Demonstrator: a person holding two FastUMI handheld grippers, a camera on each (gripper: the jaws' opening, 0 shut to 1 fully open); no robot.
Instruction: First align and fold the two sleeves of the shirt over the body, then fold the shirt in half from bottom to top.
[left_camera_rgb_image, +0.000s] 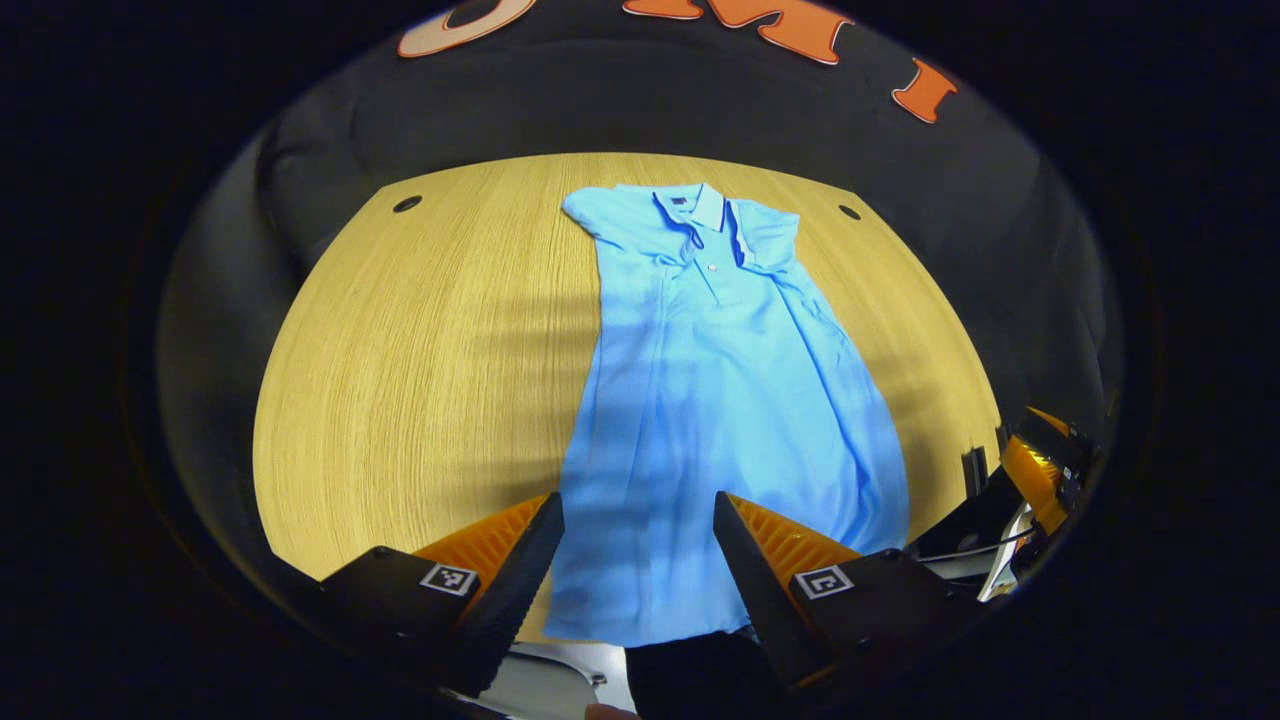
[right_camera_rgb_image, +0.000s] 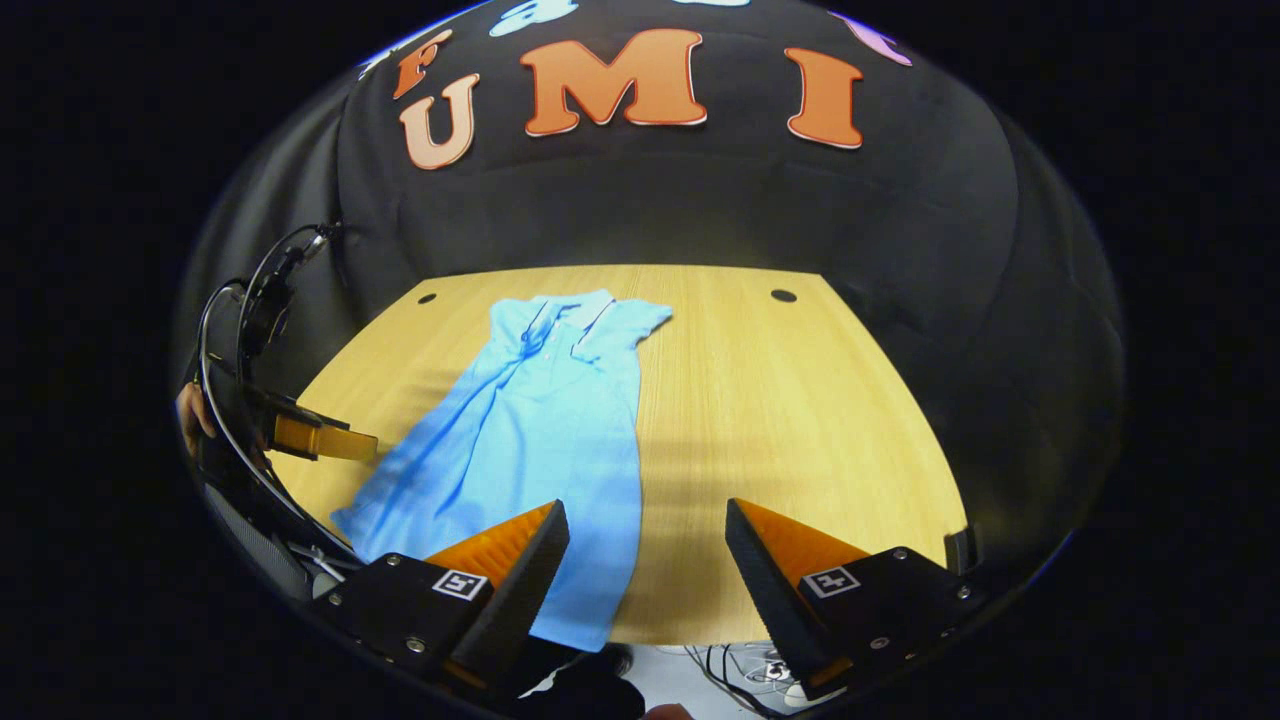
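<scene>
Left gripper (left_camera_rgb_image: 638, 520): jaws spread wide, gripping nothing, hovering over the near hem of the polo shirt (left_camera_rgb_image: 715, 400). No contact with the cloth visible.

Right gripper (right_camera_rgb_image: 648, 530): also spread wide, holding nothing, above the near table edge; its left-hand finger sits over the shirt's hem corner, its other finger over bare wood.

In the right gripper view the left gripper shows at far left, beside the shirt's lower edge, with a hand (right_camera_rgb_image: 192, 415) behind it and cables looping up.

Polo shirt: light blue, flat on the wooden table (left_camera_rgb_image: 420, 360), hem at the near edge, collar (left_camera_rgb_image: 700, 208) at the far end. Both short sleeves already lie folded in over the body, so the outline is a long narrow strip. Bottom half not yet folded up.

Table: light wood grain, two dark round holes (left_camera_rgb_image: 407, 204) near the far corners. Black cloth wall behind.
</scene>
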